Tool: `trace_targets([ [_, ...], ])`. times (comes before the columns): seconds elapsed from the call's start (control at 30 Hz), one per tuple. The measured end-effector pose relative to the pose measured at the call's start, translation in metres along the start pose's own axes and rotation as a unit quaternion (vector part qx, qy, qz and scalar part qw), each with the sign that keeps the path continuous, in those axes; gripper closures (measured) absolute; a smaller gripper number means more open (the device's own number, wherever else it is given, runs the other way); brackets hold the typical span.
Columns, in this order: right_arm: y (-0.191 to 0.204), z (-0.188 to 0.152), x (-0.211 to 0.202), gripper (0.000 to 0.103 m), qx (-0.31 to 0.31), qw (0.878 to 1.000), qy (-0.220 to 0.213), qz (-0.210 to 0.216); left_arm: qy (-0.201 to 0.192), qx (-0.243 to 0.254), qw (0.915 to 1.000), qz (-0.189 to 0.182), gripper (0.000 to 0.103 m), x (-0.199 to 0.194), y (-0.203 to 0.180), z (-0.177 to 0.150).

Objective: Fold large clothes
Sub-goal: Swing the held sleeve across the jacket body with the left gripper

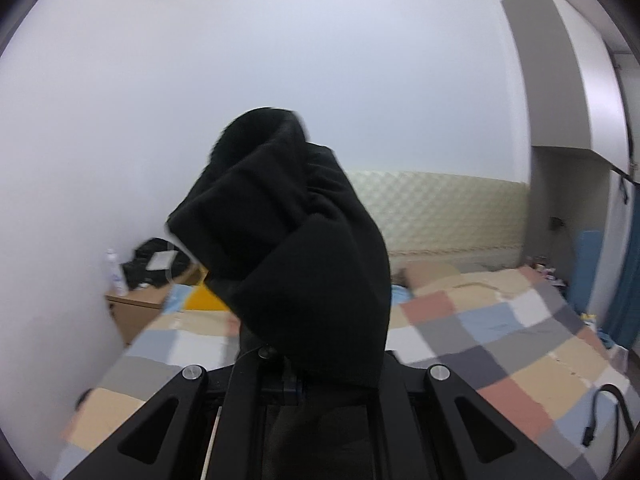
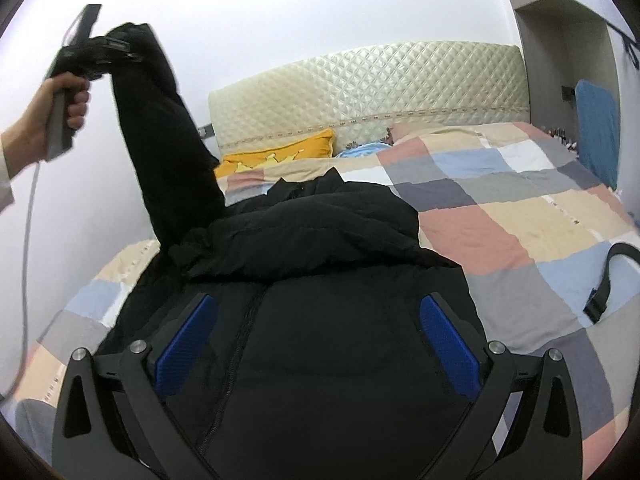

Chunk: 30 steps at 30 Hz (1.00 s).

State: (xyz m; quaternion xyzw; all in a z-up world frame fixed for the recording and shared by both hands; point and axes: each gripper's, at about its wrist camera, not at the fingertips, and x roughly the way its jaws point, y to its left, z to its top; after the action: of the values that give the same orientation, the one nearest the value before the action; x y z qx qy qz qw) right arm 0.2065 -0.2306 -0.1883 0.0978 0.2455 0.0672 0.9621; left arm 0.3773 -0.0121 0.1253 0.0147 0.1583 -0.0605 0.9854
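A black padded jacket (image 2: 320,280) lies on the checked bedspread (image 2: 520,216), zip side up. Its left sleeve (image 2: 160,136) is lifted high off the bed. My left gripper (image 2: 116,46) is shut on the sleeve's cuff, held up by a hand (image 2: 52,108) at the upper left. In the left wrist view the bunched black cuff (image 1: 288,232) fills the centre and hides the fingertips. My right gripper (image 2: 316,328) hovers just above the jacket's body, open, its blue pads (image 2: 188,340) wide apart with nothing gripped between them.
A cream quilted headboard (image 2: 368,88) stands behind a yellow pillow (image 2: 280,152). A black strap with a buckle (image 2: 604,292) lies on the bedspread at the right. A wooden bedside table (image 1: 136,300) with a bottle (image 1: 114,272) and dark items stands beside the bed.
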Motion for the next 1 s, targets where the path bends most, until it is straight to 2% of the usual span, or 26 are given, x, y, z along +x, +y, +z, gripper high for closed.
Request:
trace_targets([
  [0.1, -0.008, 0.001, -0.002, 0.001, 0.013, 1.000, -0.004, 0.004, 0.007, 0.001, 0.9997, -0.021, 0.095, 0.012, -0.038, -0.008],
  [0.23, -0.013, 0.001, -0.004, 0.001, 0.023, 1.000, -0.008, 0.007, 0.030, -0.024, 0.9963, -0.077, 0.095, 0.028, -0.075, -0.029],
  [0.33, -0.011, 0.000, -0.006, 0.001, 0.011, 1.000, -0.016, -0.005, 0.045, -0.032, 0.9941, -0.093, 0.095, 0.053, -0.100, -0.047],
  [0.47, -0.008, -0.001, -0.004, 0.001, 0.006, 1.000, -0.015, 0.000, 0.063, -0.038, 0.9904, -0.118, 0.095, 0.080, -0.127, -0.079],
  [0.67, -0.012, -0.003, -0.003, 0.001, 0.008, 1.000, -0.016, -0.003, 0.077, -0.018, 0.9860, -0.147, 0.095, 0.102, -0.156, -0.137],
  [0.83, -0.022, -0.005, 0.000, 0.001, 0.030, 0.999, -0.017, -0.001, 0.118, -0.020, 0.9780, -0.171, 0.095, 0.136, -0.182, -0.192],
  [1.0, -0.035, -0.007, 0.006, 0.001, 0.050, 0.999, -0.017, -0.010, 0.154, -0.002, 0.9750, -0.160, 0.095, 0.169, -0.208, -0.248],
])
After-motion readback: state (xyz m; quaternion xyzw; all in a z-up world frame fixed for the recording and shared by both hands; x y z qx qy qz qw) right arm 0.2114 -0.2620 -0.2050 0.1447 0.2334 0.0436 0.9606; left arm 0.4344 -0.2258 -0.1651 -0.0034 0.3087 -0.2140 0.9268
